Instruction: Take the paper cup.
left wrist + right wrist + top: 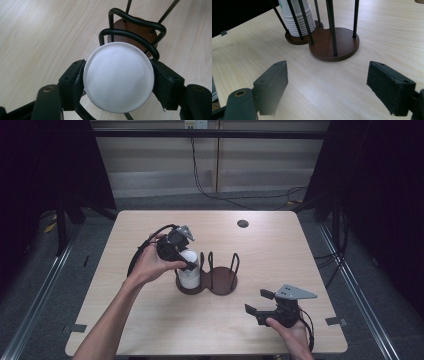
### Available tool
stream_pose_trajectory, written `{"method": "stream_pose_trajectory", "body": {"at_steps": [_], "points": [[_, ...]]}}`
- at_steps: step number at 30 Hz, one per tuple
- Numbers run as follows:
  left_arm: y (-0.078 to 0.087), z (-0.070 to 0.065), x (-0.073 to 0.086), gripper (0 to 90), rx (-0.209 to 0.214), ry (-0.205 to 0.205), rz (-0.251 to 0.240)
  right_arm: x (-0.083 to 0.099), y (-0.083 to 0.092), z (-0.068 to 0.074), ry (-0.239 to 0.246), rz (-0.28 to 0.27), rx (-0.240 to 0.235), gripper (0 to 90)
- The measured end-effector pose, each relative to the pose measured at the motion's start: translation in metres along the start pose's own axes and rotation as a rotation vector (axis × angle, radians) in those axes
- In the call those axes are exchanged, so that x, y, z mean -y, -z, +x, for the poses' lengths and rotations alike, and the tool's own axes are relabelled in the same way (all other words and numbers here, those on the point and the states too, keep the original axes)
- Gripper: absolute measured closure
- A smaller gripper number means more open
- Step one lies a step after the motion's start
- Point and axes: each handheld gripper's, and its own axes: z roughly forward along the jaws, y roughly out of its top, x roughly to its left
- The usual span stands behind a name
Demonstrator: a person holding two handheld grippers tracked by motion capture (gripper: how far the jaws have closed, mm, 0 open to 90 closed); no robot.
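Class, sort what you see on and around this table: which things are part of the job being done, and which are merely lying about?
In the job:
left gripper
cup stack
cup holder
right gripper, open, waiting

Lying about:
table hole
floor cables
tape marks

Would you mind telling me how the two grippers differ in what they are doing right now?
The left gripper is shut on the stack of white cups in the holder, while the right gripper is open and holds nothing. The left one is raised over the holder; the right one sits low near the table's front edge, off to the side. Each is held in one hand.
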Motion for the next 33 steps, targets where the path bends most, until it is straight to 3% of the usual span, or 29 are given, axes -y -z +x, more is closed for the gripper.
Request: {"method": "stream_pose_trajectory", "body": {"at_steps": [5, 6, 14, 16, 17, 18, 23, 24, 33], "points": [[0.003, 0.002, 0.002, 34.1, 0.009, 0.016, -0.014, 0.000, 0.000, 0.001, -0.002, 0.001, -0.001, 16.6], [0.004, 0.003, 0.002, 34.2, 0.009, 0.000, -0.010, 0.000, 0.000, 0.000, -0.001, 0.001, -0.001, 16.6], [0.006, 0.002, 0.002, 34.6, 0.005, 0.004, -0.022, 0.000, -0.001, 0.001, -0.002, 0.003, -0.001, 16.6], [0.008, 0.001, 0.002, 34.8, 0.002, 0.031, -0.047, 0.000, -0.001, 0.001, -0.003, 0.006, -0.001, 16.6], [0.010, 0.003, 0.002, 34.8, 0.002, 0.016, -0.036, 0.000, -0.001, 0.001, -0.003, 0.007, -0.001, 16.6], [0.011, 0.003, 0.003, 34.8, 0.001, 0.033, -0.041, 0.000, -0.001, 0.001, -0.003, 0.008, -0.001, 16.6], [0.013, 0.004, 0.003, 34.8, -0.002, 0.027, -0.042, 0.000, -0.001, 0.001, -0.003, 0.007, 0.000, 16.6], [0.013, 0.003, 0.003, 34.8, -0.003, 0.050, -0.060, 0.000, -0.001, 0.001, -0.003, 0.007, 0.000, 16.6], [0.019, 0.003, 0.002, 35.3, -0.006, 0.045, -0.080, 0.000, -0.001, 0.001, -0.003, 0.007, 0.002, 16.6]]}}
